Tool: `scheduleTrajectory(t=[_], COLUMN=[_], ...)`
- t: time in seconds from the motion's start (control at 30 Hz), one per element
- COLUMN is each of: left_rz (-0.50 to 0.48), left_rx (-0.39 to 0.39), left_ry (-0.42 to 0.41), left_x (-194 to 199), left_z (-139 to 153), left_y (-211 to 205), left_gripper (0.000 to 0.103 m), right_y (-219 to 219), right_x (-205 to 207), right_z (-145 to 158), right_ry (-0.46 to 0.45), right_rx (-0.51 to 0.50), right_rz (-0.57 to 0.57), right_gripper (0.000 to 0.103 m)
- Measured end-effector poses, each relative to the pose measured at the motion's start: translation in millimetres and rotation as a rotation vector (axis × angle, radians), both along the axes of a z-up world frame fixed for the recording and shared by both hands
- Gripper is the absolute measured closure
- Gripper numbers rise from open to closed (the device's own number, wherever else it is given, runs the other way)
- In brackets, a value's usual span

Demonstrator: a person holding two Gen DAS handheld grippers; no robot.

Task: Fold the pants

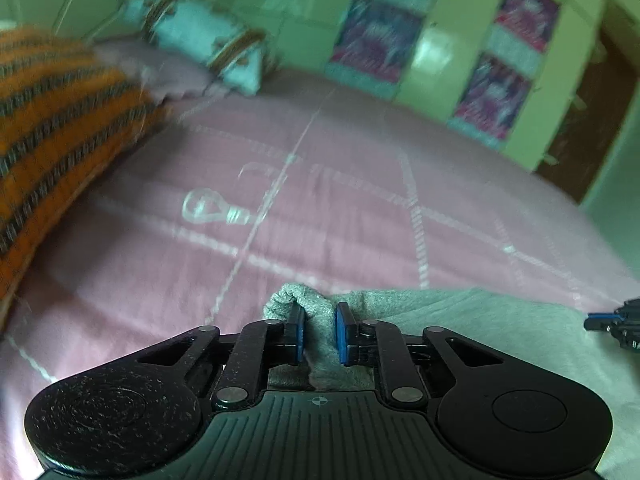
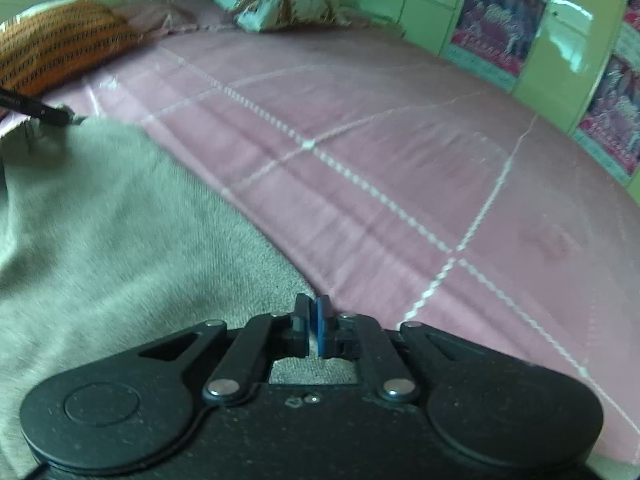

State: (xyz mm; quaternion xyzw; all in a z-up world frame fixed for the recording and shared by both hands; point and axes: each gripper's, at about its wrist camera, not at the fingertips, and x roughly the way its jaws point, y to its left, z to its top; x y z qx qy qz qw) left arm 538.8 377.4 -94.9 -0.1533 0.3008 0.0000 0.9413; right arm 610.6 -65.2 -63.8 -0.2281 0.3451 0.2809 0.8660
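Note:
Grey pants (image 1: 460, 320) lie on a pink bed sheet (image 1: 320, 200). In the left wrist view my left gripper (image 1: 319, 320) is shut on a bunched fold at the pants' far corner, grey cloth filling the gap between its blue pads. At that view's right edge the right gripper's tip (image 1: 612, 320) shows over the pants. In the right wrist view the pants (image 2: 120, 220) spread over the lower left. My right gripper (image 2: 313, 310) is shut at their far edge, pads together on a thin bit of cloth. The left gripper's tip (image 2: 60, 116) pinches the corner at far left.
An orange striped pillow (image 1: 52, 128) (image 2: 60, 52) and a pale blue patterned pillow (image 1: 200, 40) (image 2: 272, 0) lie at the head of the bed. A green wall with pictures (image 1: 440, 52) runs along the bed's far side. Pink sheet (image 2: 400, 160) stretches beyond the pants.

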Motion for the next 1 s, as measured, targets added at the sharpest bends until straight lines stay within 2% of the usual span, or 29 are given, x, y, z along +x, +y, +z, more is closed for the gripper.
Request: scheduleTrajectory(t=[0.17, 0.3, 0.4, 0.5, 0.63, 0.7, 0.73, 0.8, 0.9, 1.0], left_rz=[-0.062, -0.105, -0.106, -0.102, -0.085, -0.054, -0.021, 0.049, 0.155, 0.184], left_rx=[-0.012, -0.016, -0.041, -0.041, -0.066, -0.061, -0.068, -0.069, -0.181, -0.263], left_ry=[-0.158, -0.228, -0.277, -0.302, -0.27, -0.181, -0.129, -0.055, -0.07, -0.096], left_x=[-49, -98, -141, -177, -225, -246, -255, -275, -305, -309], left_z=[31, 48, 56, 56, 40, 23, 14, 0, 0, 10], left_y=[7, 7, 2, -2, -5, -7, -6, -4, 3, -2], left_gripper=[0.09, 0.09, 0.09, 0.09, 0.09, 0.09, 0.09, 0.09, 0.09, 0.09], right_y=[-11, -23, -26, -22, -12, -7, -7, -11, -23, -39], right_x=[-60, -126, -174, -227, -281, -309, -317, -336, -341, -326], right_z=[47, 78, 89, 86, 55, 32, 23, 14, 17, 29], right_ry=[-0.11, -0.188, -0.225, -0.28, -0.296, -0.317, -0.286, -0.233, -0.159, -0.133], right_rx=[0.018, -0.001, -0.024, -0.093, -0.173, -0.207, -0.208, -0.152, -0.016, 0.105], right_rz=[0.044, 0.085, 0.112, 0.156, 0.18, 0.172, 0.162, 0.122, 0.003, -0.126], right_gripper=[0.103, 0.103, 0.103, 0.103, 0.103, 0.103, 0.103, 0.101, 0.101, 0.097])
